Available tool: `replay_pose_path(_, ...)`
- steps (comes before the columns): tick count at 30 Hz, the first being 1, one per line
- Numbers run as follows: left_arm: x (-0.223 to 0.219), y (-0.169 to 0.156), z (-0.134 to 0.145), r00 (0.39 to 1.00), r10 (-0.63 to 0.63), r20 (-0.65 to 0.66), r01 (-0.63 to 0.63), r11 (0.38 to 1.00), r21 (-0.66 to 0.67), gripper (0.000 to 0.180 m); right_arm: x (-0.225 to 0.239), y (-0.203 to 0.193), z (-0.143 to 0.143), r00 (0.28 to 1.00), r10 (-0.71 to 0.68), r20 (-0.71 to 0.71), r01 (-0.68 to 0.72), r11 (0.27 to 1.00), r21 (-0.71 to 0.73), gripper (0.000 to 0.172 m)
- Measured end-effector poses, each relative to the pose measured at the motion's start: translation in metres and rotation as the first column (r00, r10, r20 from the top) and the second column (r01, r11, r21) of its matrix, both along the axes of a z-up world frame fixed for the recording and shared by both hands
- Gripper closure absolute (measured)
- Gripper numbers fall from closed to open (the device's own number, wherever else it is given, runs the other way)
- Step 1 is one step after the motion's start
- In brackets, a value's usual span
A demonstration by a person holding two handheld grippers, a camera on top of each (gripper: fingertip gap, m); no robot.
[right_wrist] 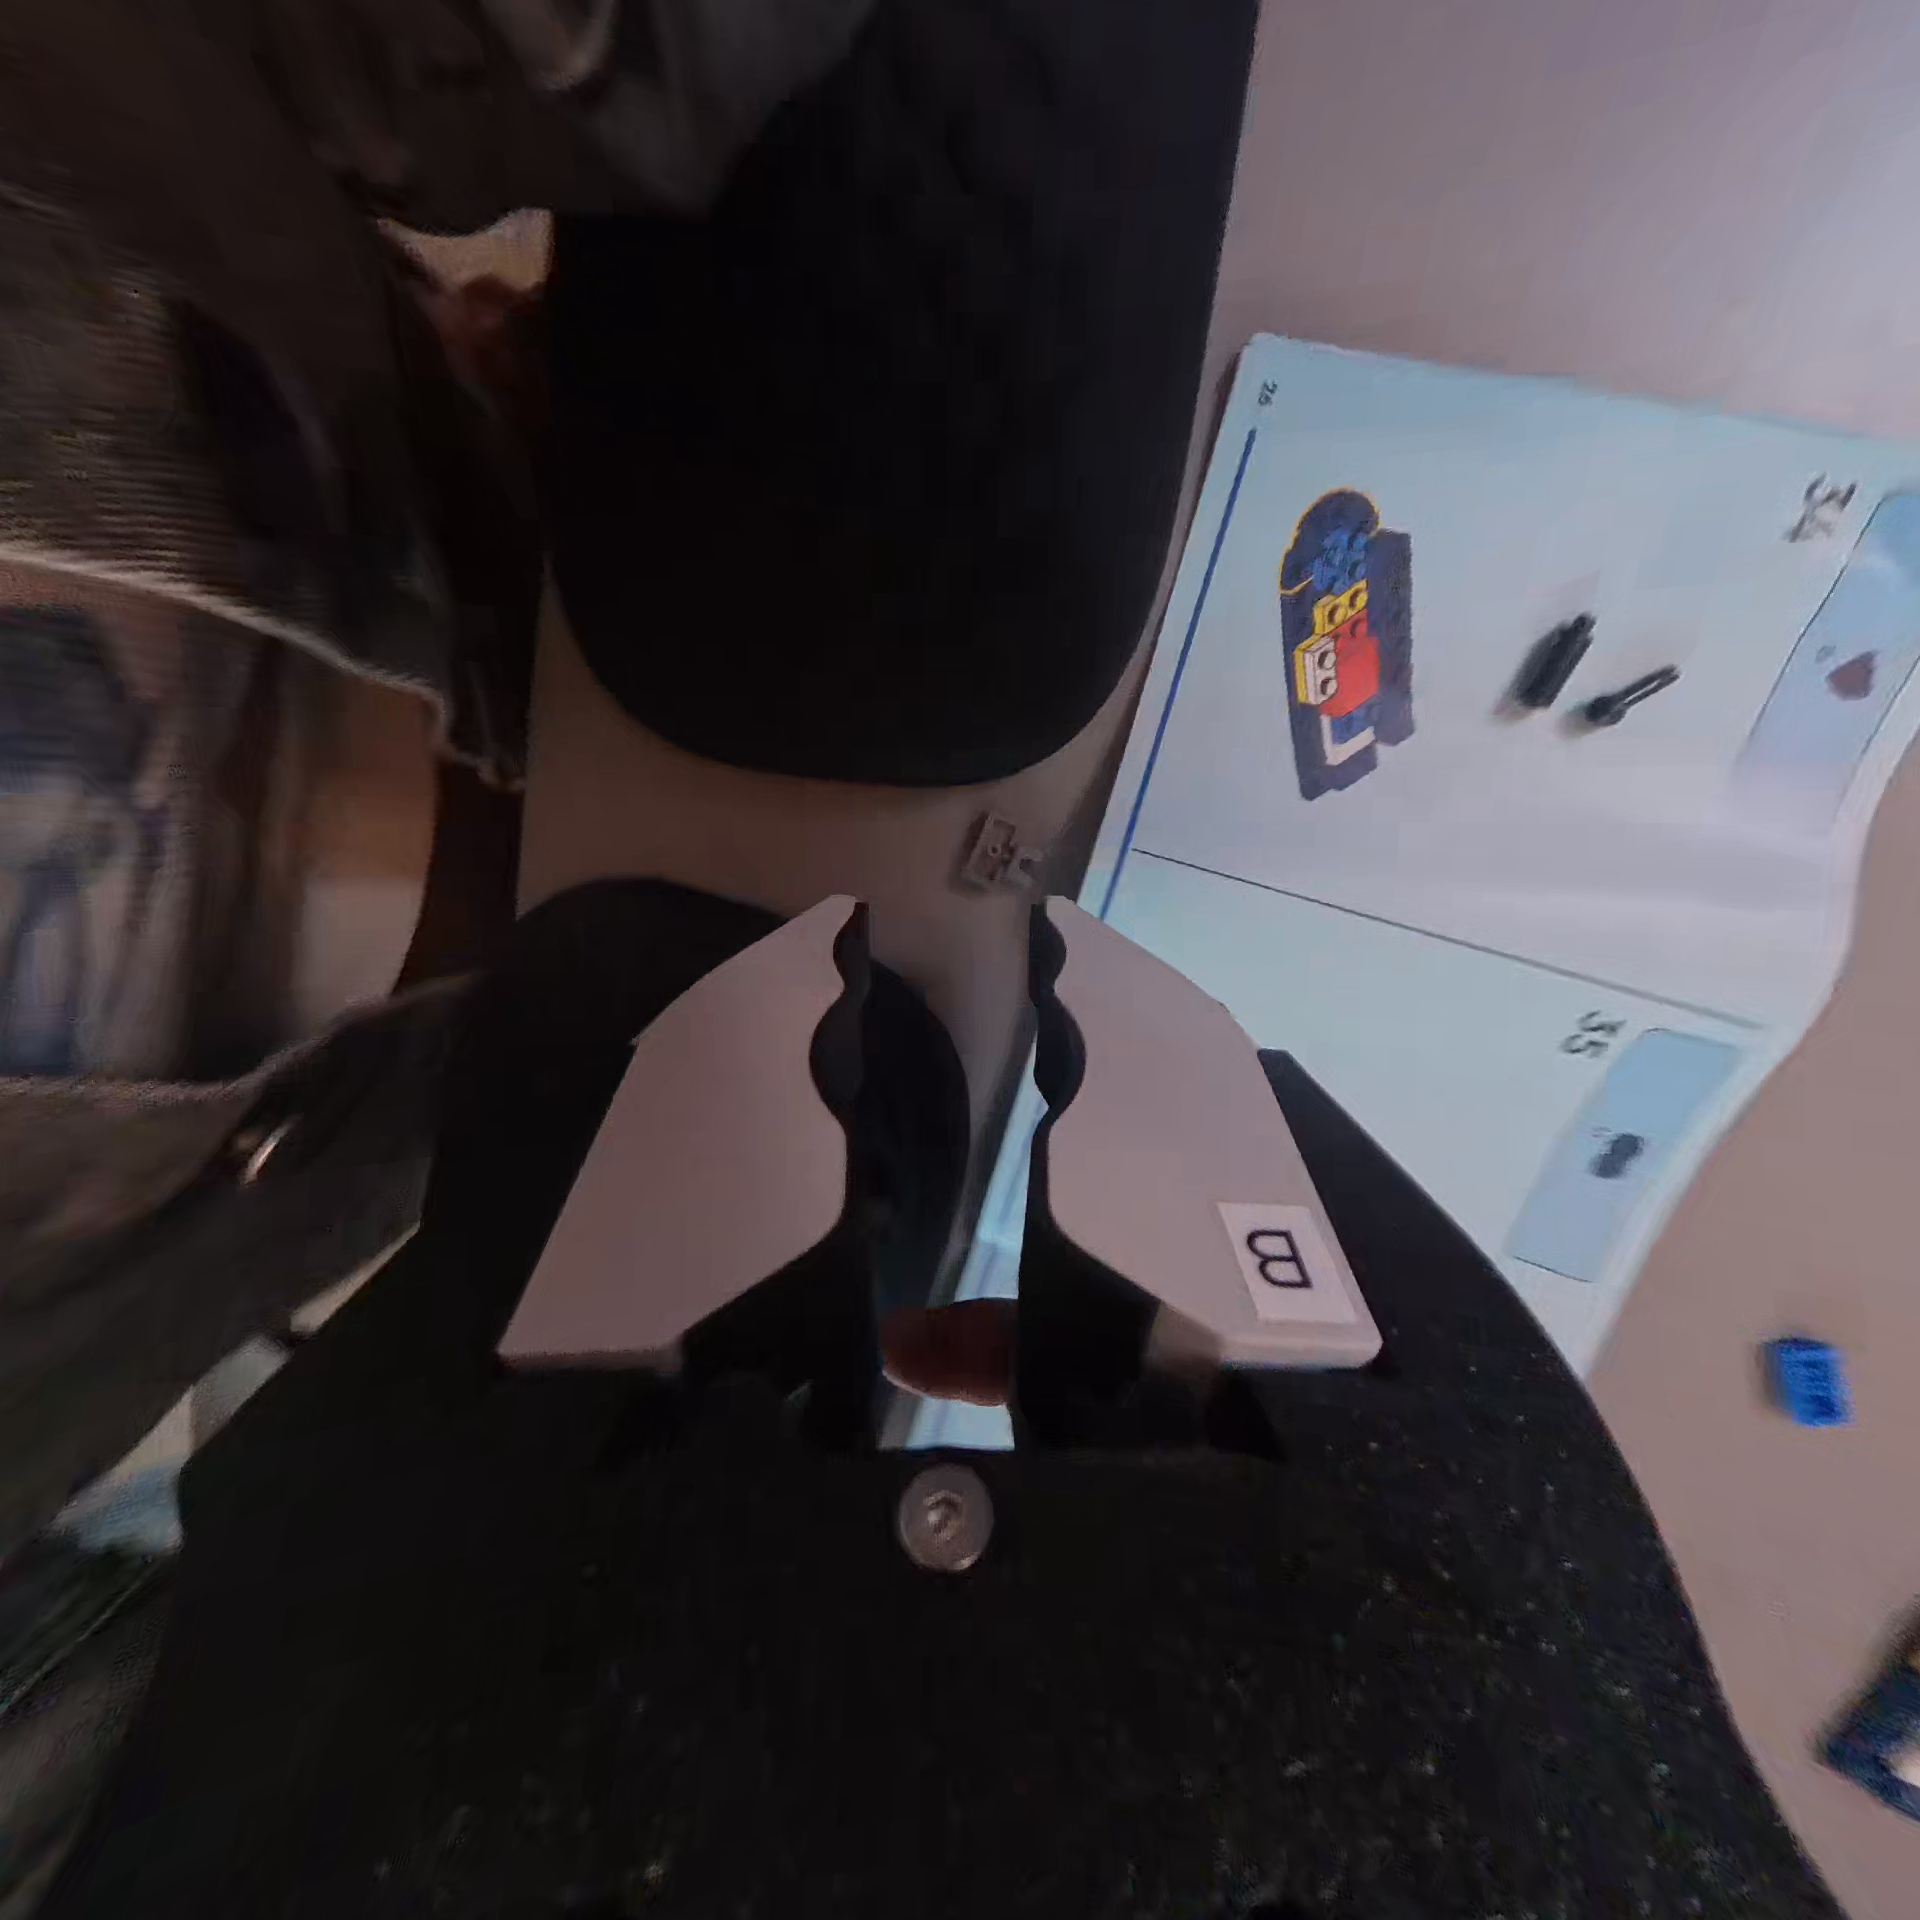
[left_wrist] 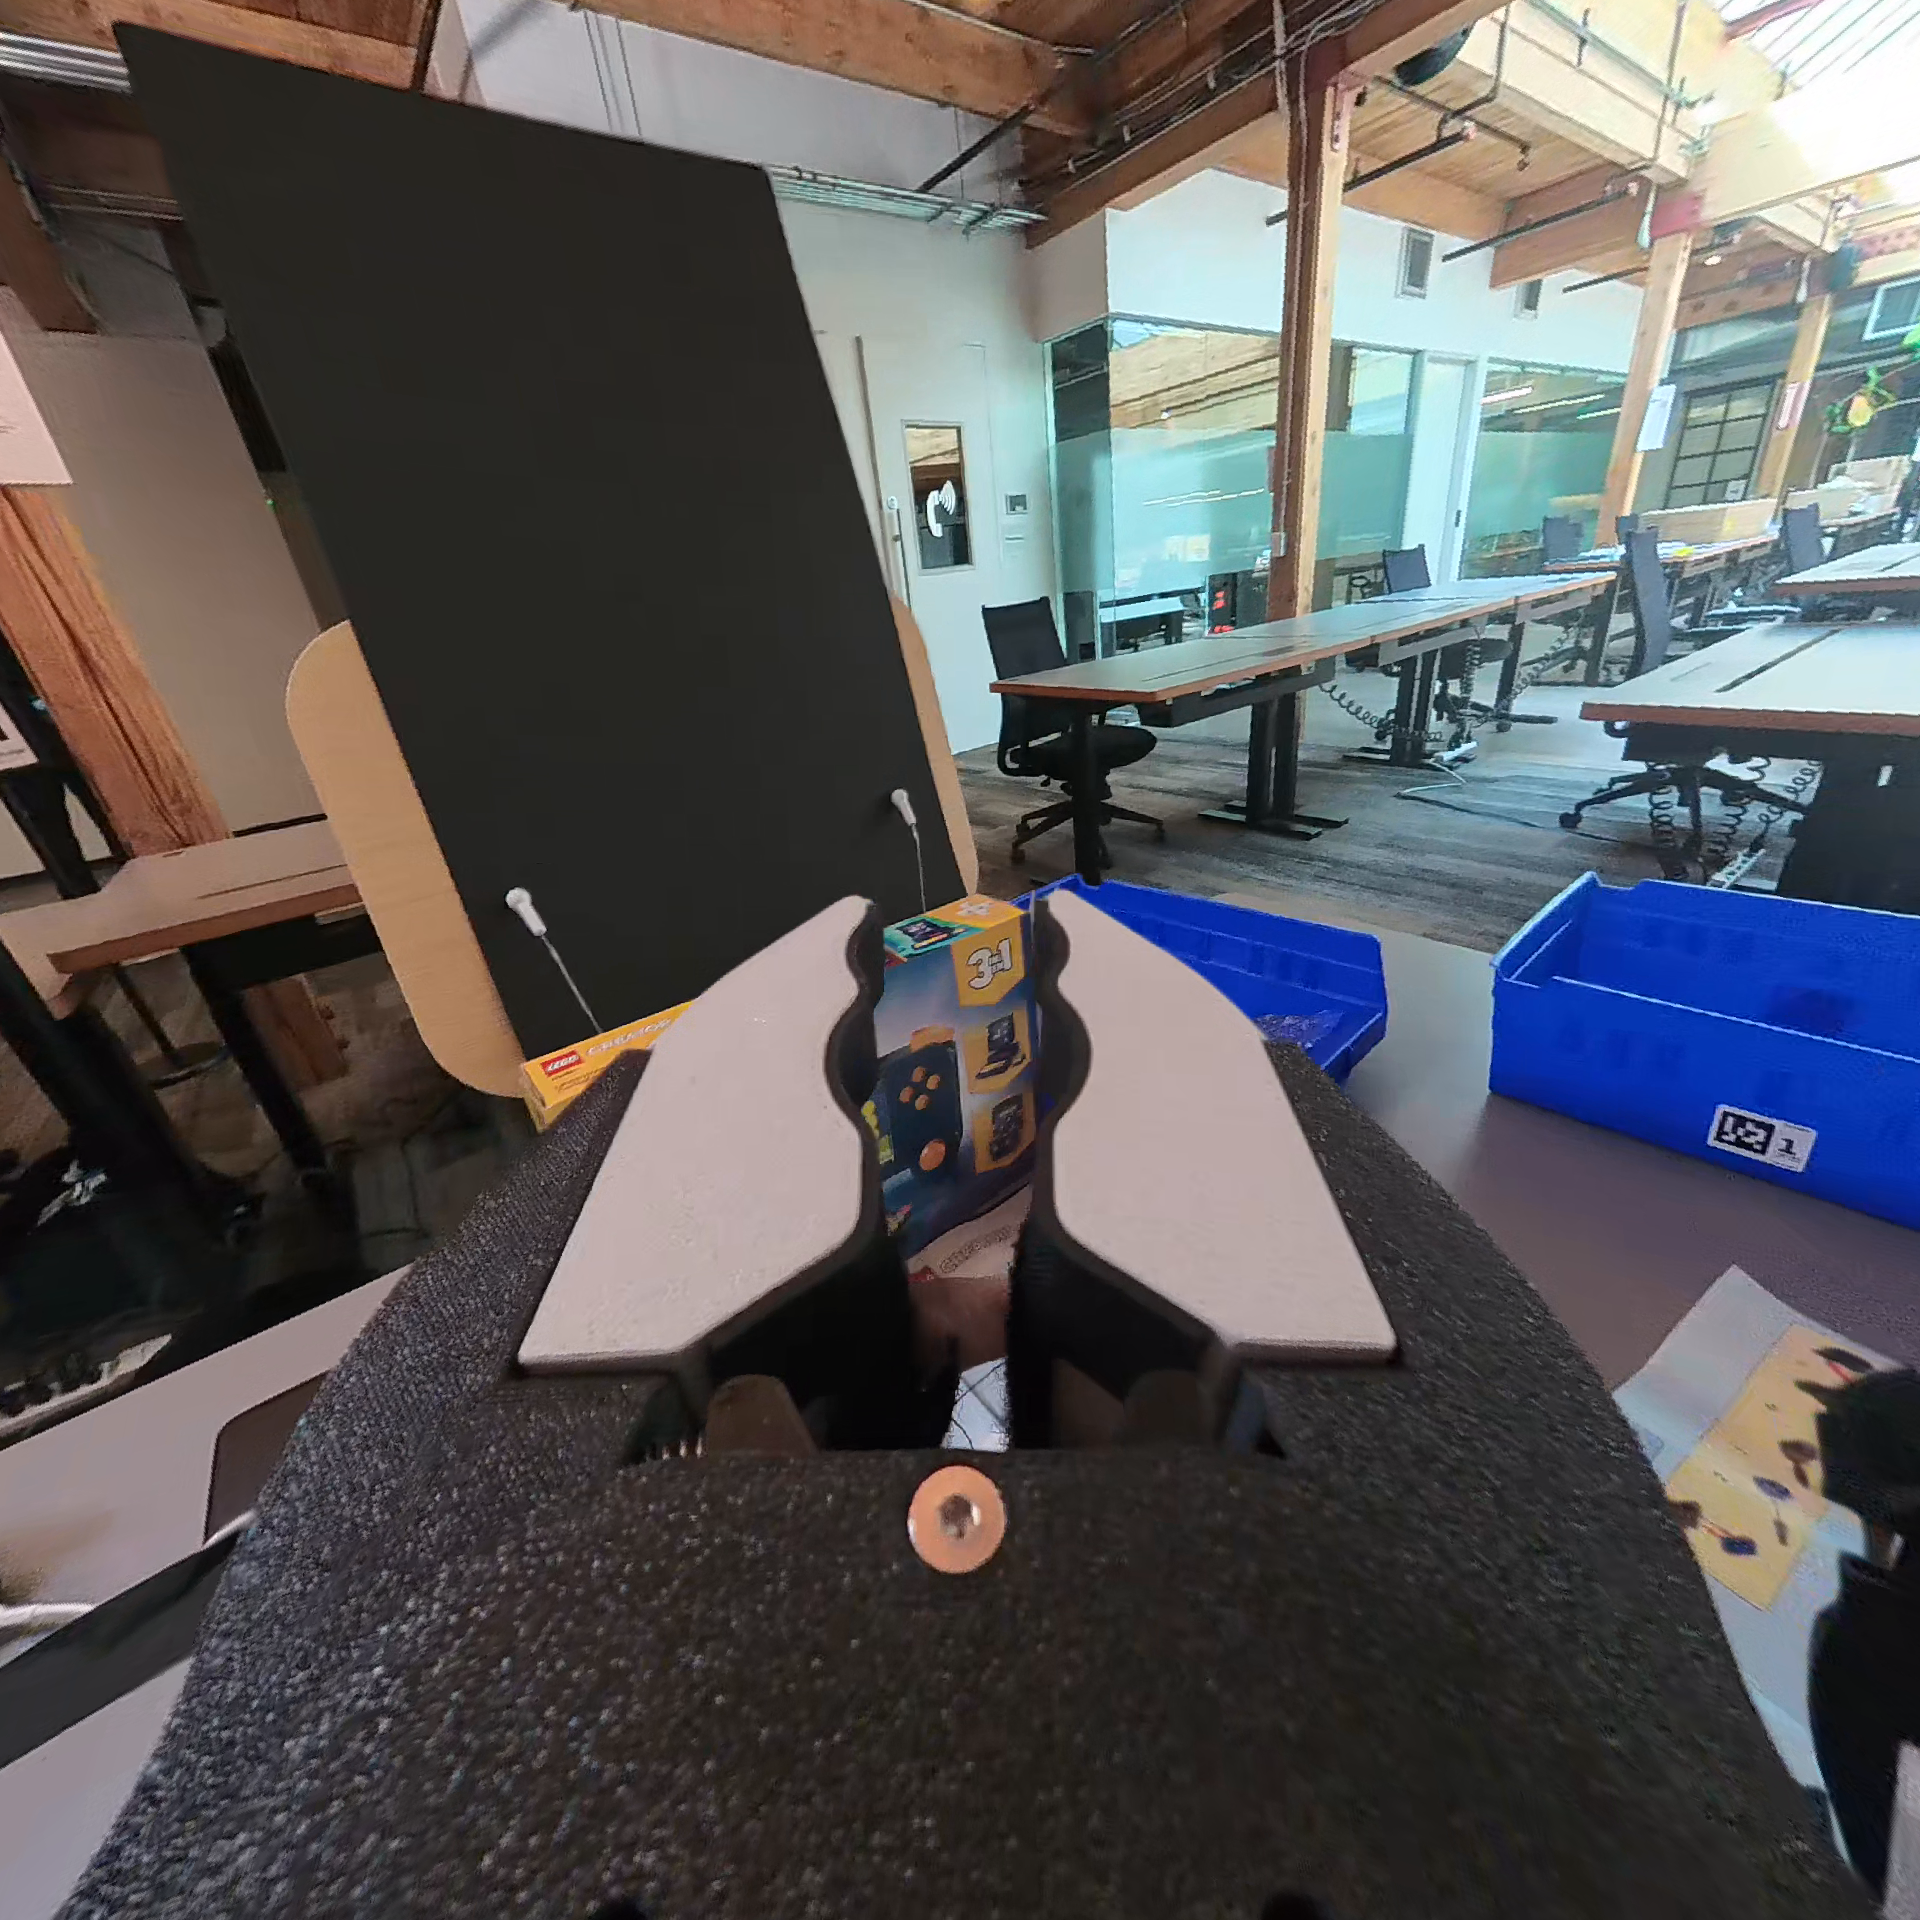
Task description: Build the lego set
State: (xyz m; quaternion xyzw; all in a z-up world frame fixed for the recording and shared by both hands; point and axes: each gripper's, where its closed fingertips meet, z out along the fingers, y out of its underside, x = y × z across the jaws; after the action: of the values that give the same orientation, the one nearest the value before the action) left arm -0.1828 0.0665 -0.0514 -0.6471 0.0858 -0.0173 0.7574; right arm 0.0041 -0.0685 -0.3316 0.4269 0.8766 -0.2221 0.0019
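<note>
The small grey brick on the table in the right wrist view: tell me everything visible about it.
The small grey brick looks like pale plastic: a flat plate with a tiny centre hole and a clip-like tab on one side. It lies flat on the beige table, alone, just beyond the open right gripper, untouched, beside the corner of the instruction booklet and near a black rounded object.

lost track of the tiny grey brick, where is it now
In the right wrist view, the grey brick lies on the table just beyond the right gripper, beside the instruction booklet.
</note>
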Motion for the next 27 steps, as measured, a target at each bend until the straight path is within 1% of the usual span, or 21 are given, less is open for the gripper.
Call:
replay_pose_path(3,0.011,-0.003,0.005,0.999,-0.043,-0.014,0.043,0.999,0.019,0.153,0.000,-0.006,-0.018,0.985,-0.139,-0.099,0.139,0.990,-0.007,0.143)
replay_pose_path(6,0.018,-0.005,0.006,0.997,-0.063,-0.043,0.064,0.998,0.017,0.151,-0.004,-0.005,-0.025,0.958,-0.199,-0.206,0.209,0.978,0.026,0.144)
replay_pose_path(8,0.020,-0.008,0.007,0.996,-0.063,-0.058,0.064,0.998,0.018,0.150,-0.010,-0.006,-0.026,0.936,-0.218,-0.277,0.235,0.971,0.031,0.147)
replay_pose_path(9,0.020,-0.009,0.008,0.996,-0.065,-0.062,0.067,0.998,0.022,0.150,-0.013,-0.007,-0.026,0.926,-0.224,-0.304,0.243,0.970,0.024,0.152)
replay_pose_path(10,0.021,-0.011,0.009,0.996,-0.069,-0.063,0.070,0.997,0.028,0.150,-0.015,-0.007,-0.028,0.923,-0.224,-0.314,0.245,0.969,0.030,0.158)
replay_pose_path(12,0.021,-0.013,0.012,0.995,-0.072,-0.064,0.075,0.996,0.041,0.150,-0.015,-0.003,-0.028,0.920,-0.213,-0.328,0.243,0.969,0.052,0.159)
replay_pose_path(13,0.020,-0.015,0.013,0.995,-0.071,-0.064,0.074,0.996,0.047,0.150,-0.016,-0.003,-0.027,0.920,-0.214,-0.329,0.242,0.969,0.044,0.160)
replay_pose_path(14,0.020,-0.015,0.014,0.995,-0.072,-0.063,0.075,0.996,0.052,0.150,-0.017,-0.003,-0.022,0.915,-0.223,-0.337,0.238,0.971,0.005,0.160)
replay_pose_path(16,0.022,-0.017,0.014,0.993,-0.091,-0.070,0.095,0.994,0.062,0.150,-0.024,-0.002,0.001,0.890,-0.272,-0.366,0.242,0.962,-0.127,0.160)
replay_pose_path(18,0.027,-0.017,0.013,0.988,-0.132,-0.081,0.137,0.988,0.066,0.149,-0.037,0.006,0.042,0.841,-0.355,-0.410,0.234,0.920,-0.316,0.161)
replay_pose_path(19,0.031,-0.017,0.010,0.983,-0.163,-0.089,0.168,0.984,0.059,0.149,-0.044,0.013,0.067,0.809,-0.409,-0.421,0.222,0.877,-0.425,0.161)
replay_pose_path(20,0.035,-0.017,0.007,0.975,-0.199,-0.104,0.205,0.978,0.049,0.149,-0.051,0.022,0.095,0.784,-0.464,-0.412,0.201,0.818,-0.539,0.161)
replay_pose_path(22,0.044,-0.018,0.001,0.954,-0.260,-0.150,0.268,0.963,0.036,0.150,-0.064,0.049,0.151,0.743,-0.563,-0.363,0.153,0.670,-0.726,0.160)
replay_pose_path(23,0.047,-0.019,-0.002,0.945,-0.277,-0.174,0.287,0.958,0.031,0.149,-0.070,0.067,0.175,0.728,-0.598,-0.336,0.143,0.612,-0.778,0.160)
replay_pose_path(24,0.049,-0.018,-0.004,0.939,-0.282,-0.196,0.294,0.955,0.032,0.149,-0.074,0.086,0.192,0.722,-0.615,-0.318,0.151,0.588,-0.795,0.160)
replay_pose_path(25,0.050,-0.018,-0.005,0.935,-0.282,-0.216,0.295,0.955,0.031,0.150,-0.078,0.104,0.204,0.712,-0.618,-0.334,0.170,0.612,-0.772,0.161)
replay_pose_path(27,0.059,-0.019,-0.013,0.908,-0.312,-0.280,0.323,0.946,-0.006,0.149,-0.079,0.132,0.212,0.697,-0.576,-0.426,0.190,0.722,-0.665,0.160)
